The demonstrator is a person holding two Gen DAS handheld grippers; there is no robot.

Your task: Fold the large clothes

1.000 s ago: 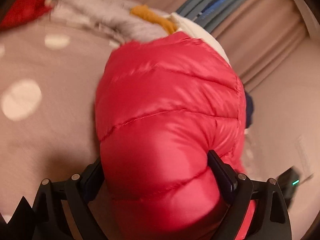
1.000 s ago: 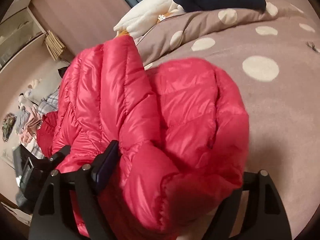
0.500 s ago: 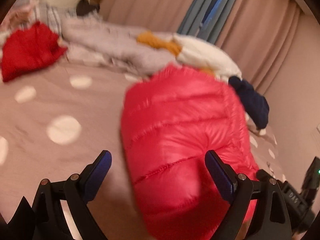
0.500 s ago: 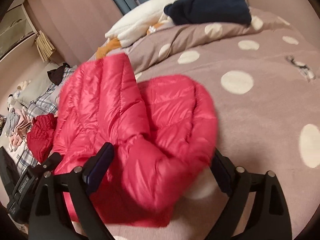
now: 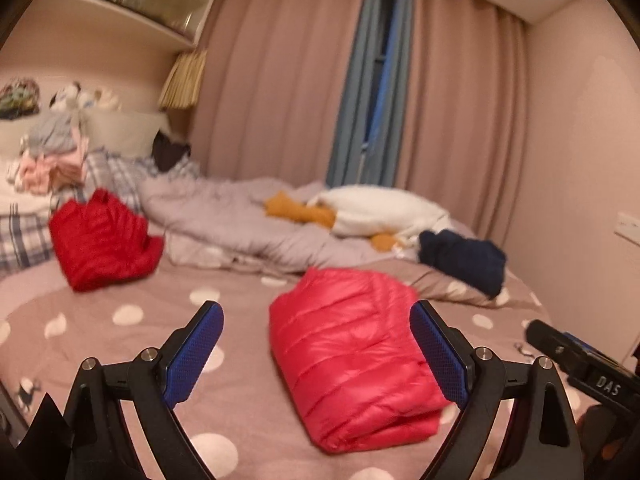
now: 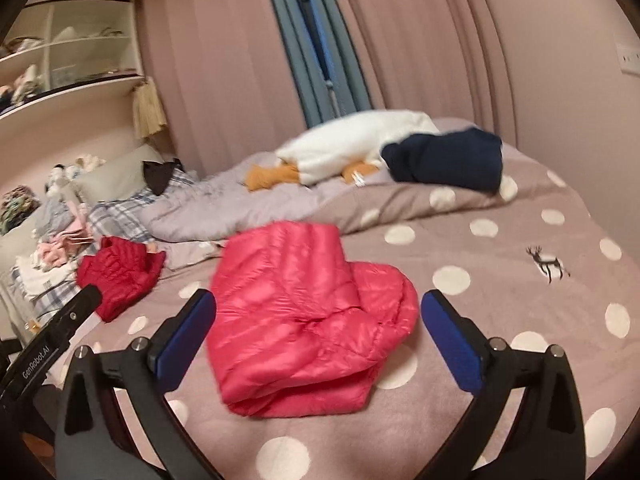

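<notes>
A pink-red puffer jacket [image 5: 356, 356] lies folded in a bundle on the dotted bedspread [image 5: 120, 344]; in the right wrist view it [image 6: 296, 328] shows a rounded flap on its right side. My left gripper [image 5: 316, 344] is open and empty, held back above the bed in front of the jacket. My right gripper [image 6: 316, 336] is open and empty, also drawn back from the jacket. Neither touches the cloth.
A darker red puffer jacket [image 5: 100, 240] lies at the left by plaid pillows. A grey duvet [image 5: 240, 220], a white plush with orange parts [image 5: 384, 208] and a navy garment [image 5: 464, 260] lie behind. Curtains, a wall and shelves stand beyond the bed.
Both grippers opened, let go of the pink-red jacket and pulled back and up. The jacket now lies folded on the bed.
</notes>
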